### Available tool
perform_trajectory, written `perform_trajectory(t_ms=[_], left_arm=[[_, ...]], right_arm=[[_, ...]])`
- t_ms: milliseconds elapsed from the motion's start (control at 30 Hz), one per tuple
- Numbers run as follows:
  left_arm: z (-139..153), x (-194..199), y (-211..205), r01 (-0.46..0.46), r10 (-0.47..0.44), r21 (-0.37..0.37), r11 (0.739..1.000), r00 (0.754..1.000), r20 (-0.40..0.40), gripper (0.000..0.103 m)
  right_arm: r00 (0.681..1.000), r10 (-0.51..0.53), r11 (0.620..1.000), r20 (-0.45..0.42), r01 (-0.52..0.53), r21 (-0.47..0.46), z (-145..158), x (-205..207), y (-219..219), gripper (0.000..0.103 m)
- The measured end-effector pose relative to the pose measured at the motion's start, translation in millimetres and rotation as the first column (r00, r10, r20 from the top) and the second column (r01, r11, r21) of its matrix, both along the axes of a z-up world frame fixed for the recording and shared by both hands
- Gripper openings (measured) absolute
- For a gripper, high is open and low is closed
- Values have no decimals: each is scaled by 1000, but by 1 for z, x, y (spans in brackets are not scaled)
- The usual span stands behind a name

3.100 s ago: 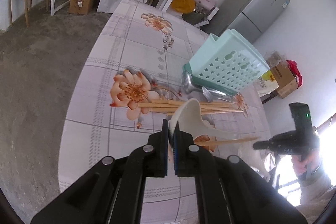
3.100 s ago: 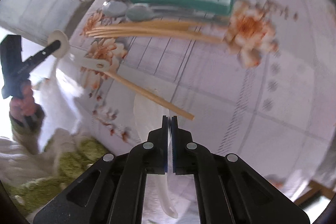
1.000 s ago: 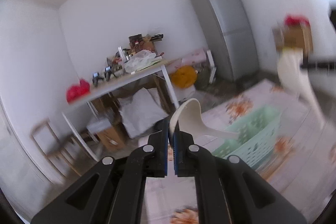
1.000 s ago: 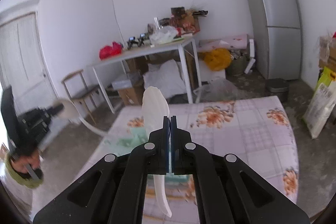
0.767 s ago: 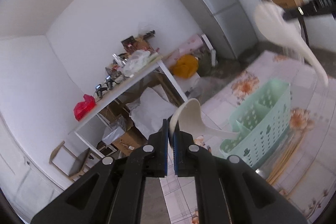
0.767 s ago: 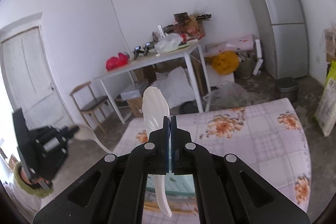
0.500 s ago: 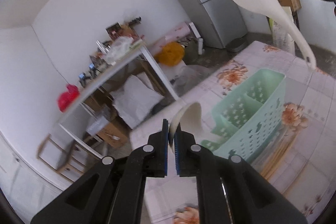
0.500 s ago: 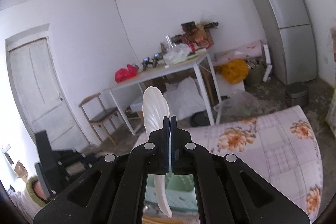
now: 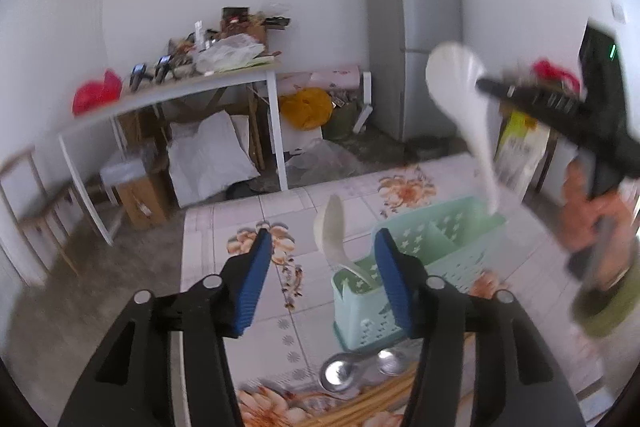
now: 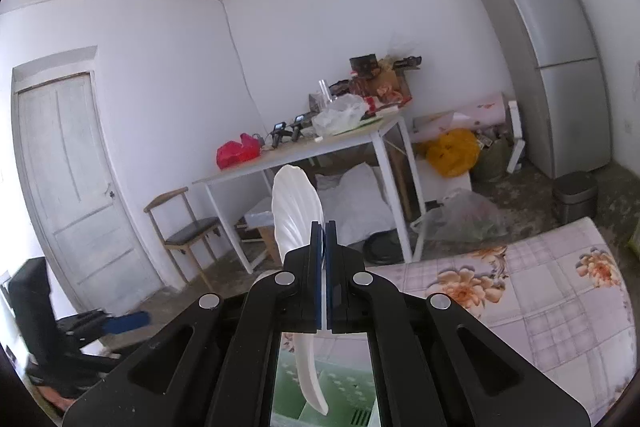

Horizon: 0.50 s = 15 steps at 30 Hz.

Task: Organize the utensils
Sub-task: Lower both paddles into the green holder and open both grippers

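Observation:
My left gripper [image 9: 320, 271] is open and empty above the near end of the mint green basket [image 9: 436, 259]. A white soup spoon [image 9: 332, 235] stands handle-down in the basket's near compartment, just ahead of my left fingers. My right gripper [image 10: 324, 227] is shut on a second white soup spoon [image 10: 294, 211], held bowl-up with its handle pointing down into the basket [image 10: 340, 391]. In the left wrist view the same right gripper [image 9: 484, 85] and its spoon [image 9: 460, 87] hang over the basket's far end.
The basket stands on a table with a floral cloth [image 9: 248, 211]. Two metal spoons [image 9: 340, 371] and a bundle of wooden chopsticks [image 9: 384, 399] lie in front of the basket. A white table [image 9: 168, 95], a chair [image 10: 184, 223] and a fridge [image 9: 416, 39] stand beyond.
My left gripper has opened and let go of its white spoon, which now stands in the basket. My right gripper has carried its spoon over the basket's far end.

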<state>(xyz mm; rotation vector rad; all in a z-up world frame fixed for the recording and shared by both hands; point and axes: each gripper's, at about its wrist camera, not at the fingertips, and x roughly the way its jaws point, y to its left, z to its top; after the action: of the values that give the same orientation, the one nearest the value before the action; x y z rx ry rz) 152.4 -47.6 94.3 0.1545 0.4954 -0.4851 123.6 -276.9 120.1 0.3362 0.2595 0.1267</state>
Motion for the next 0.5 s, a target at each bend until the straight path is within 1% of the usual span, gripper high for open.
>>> perform_trajectory(t_ms=[100,233,367,500], left_arm=[[-3,-5,17,-20,18,-58,998,999,-32,57],[-14,-13,40,-63,52,-127,990,995,-86,59],[-27,-19,56,-100,78,-165,981,987,-138,60],[-38,-21,66,-125,90,-191,974,979,-182,60]], right_arm=[[1000,-9,999,-11,9,-35,-11,7,6,0],[999,-17,998,-32,15,-65,-26,6,9,0],[999,-17,998,-41,15,-64,-32,-2,7,0],[999,-19,997,-43,16,-78,-34,-19,6,1]])
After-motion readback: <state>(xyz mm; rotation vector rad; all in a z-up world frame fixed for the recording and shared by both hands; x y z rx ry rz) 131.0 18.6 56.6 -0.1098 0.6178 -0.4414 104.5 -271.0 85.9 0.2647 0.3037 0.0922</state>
